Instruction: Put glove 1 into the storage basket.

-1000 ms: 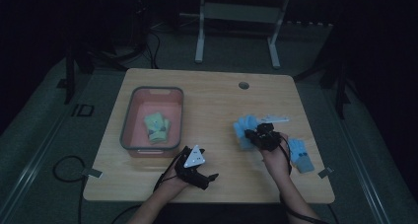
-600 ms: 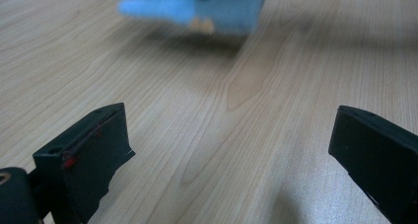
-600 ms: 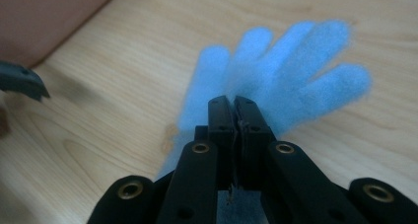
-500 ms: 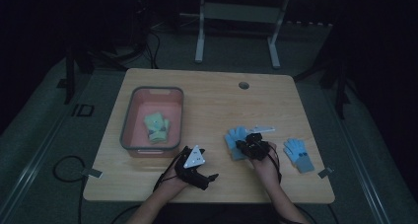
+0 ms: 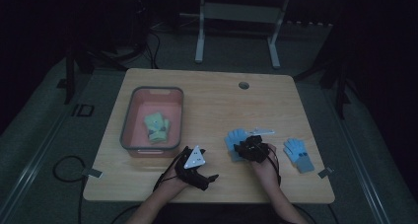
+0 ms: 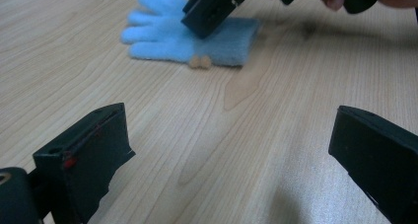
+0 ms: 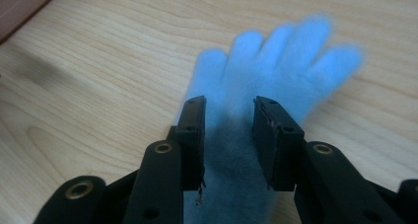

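The right claw (image 5: 245,148) hung low over a blue glove (image 7: 276,71) that lay flat on the wooden counter (image 5: 217,100), fingers spread and pointing away from the person. Its jaws had just been opening and stood a little apart, 1 on each side of the glove's cuff end, with the fabric between them but not visibly pinched. In the left gripper view the same glove showed 2 small tan buttons at its edge. The left claw (image 5: 209,178) rested near the front edge of the counter, well apart from the glove, its jaws spread wide over bare wood. A 2nd blue glove (image 5: 297,154) lay near the right edge. A pink bin (image 5: 129,120) on the left held a pale green glove (image 5: 156,127).
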Demonstrator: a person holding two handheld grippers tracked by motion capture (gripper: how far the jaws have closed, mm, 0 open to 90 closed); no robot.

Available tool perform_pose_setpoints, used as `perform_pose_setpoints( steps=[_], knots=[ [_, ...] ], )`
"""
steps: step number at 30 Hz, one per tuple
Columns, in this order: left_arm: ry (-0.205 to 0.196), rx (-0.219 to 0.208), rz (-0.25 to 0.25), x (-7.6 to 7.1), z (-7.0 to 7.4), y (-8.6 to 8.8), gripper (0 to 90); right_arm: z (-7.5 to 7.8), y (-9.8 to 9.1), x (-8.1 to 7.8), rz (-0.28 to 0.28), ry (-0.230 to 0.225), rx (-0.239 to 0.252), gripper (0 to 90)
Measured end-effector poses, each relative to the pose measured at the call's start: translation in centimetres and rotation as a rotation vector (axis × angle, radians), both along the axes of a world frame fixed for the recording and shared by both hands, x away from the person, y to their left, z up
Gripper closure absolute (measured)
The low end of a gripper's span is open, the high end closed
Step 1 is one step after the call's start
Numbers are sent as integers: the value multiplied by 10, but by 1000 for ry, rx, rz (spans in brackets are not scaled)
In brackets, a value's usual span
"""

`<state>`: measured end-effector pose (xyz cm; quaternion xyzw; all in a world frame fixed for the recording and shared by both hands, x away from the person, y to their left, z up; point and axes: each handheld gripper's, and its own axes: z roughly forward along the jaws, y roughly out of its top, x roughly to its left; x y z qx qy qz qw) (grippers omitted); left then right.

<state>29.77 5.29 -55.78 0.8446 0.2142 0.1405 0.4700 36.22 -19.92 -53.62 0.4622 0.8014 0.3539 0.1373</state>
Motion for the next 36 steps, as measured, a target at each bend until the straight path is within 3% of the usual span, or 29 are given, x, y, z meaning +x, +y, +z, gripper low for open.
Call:
perform_pose_setpoints(
  steps=[2,6,8,14,18,19,24,25,26,30,36],
  knots=[
    [1,2,0,0,0,0,20,5,-3,-2,24,-1,13,633],
    [-3,1,-1,0,0,0,20,11,-12,-5,85,-53,-6,647],
    [0,2,-1,0,0,0,20,14,-20,-4,117,-72,12,658],
    [1,-4,-1,0,0,0,20,22,-50,-3,161,-125,-10,682],
    [-3,7,-4,0,0,-1,20,24,-72,-4,152,-143,-10,695],
    [-3,6,-3,0,0,-1,20,24,-89,-5,134,-142,-21,695],
    [2,4,0,1,0,0,20,21,-126,-7,79,-134,-44,693],
    [2,4,0,1,0,0,20,21,-126,-7,79,-134,-44,693],
    [2,4,1,0,0,0,20,22,-147,-8,44,-139,-56,691],
    [3,4,1,1,0,0,20,23,-174,-11,-5,-142,-68,683],
    [5,7,2,1,0,-1,20,13,-206,-17,-47,-104,-104,654]
  ],
)
